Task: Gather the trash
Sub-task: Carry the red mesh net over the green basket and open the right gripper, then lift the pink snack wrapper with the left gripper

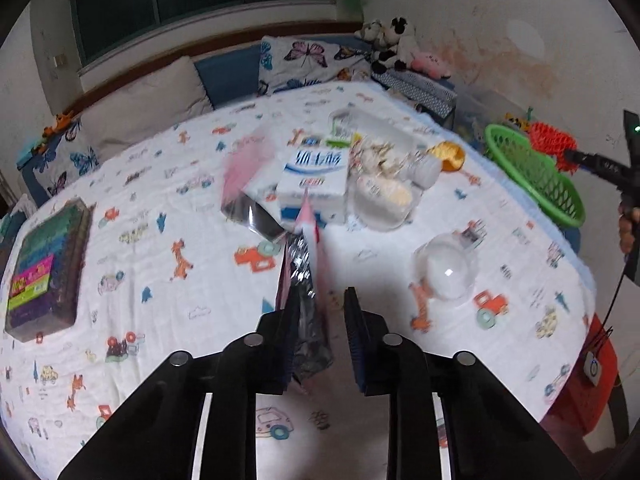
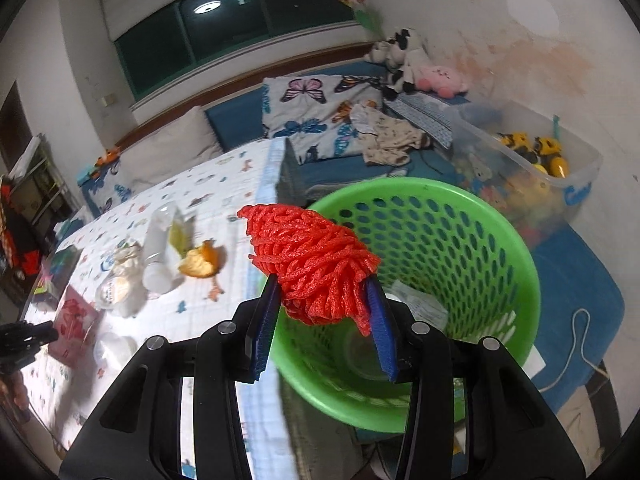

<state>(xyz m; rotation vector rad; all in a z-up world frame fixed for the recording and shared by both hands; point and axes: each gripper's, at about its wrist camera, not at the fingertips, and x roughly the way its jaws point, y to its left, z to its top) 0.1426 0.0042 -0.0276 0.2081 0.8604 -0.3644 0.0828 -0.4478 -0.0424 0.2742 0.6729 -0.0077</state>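
Looking along my left gripper (image 1: 320, 320), I had a pink and silver foil wrapper (image 1: 305, 276) between its fingers: it lay flat against the left pad, while a gap showed beside the right one, so the jaws were narrow and, as I judged it, pinching the wrapper by its edge. Beyond it on the printed tablecloth (image 1: 168, 184) lay the rest of the litter: a white and blue carton (image 1: 316, 180), a clear plastic bottle (image 1: 404, 176), an orange peel (image 1: 450, 155) and a clear domed lid (image 1: 448, 272). The green basket (image 1: 536, 176) stood off the right edge of the table, well apart from my wrapper, so the next move for that hand called for a carry across to it. Turning to my right gripper (image 2: 324, 312), its blue pads were closed on a red foam fruit net (image 2: 316, 264), squeezed to a narrow bunch and held above the near rim of the green basket (image 2: 500, 248). I judged this the drop step: the hand needed to come a little further over the opening before the fingers spread, or the springy net could catch the rim and fall outside. Inside the basket I could make out a crumpled white paper (image 2: 420, 304) and what looked like something clear at the bottom. Behind it, a clear plastic bin (image 2: 576, 184) held yellow toys.
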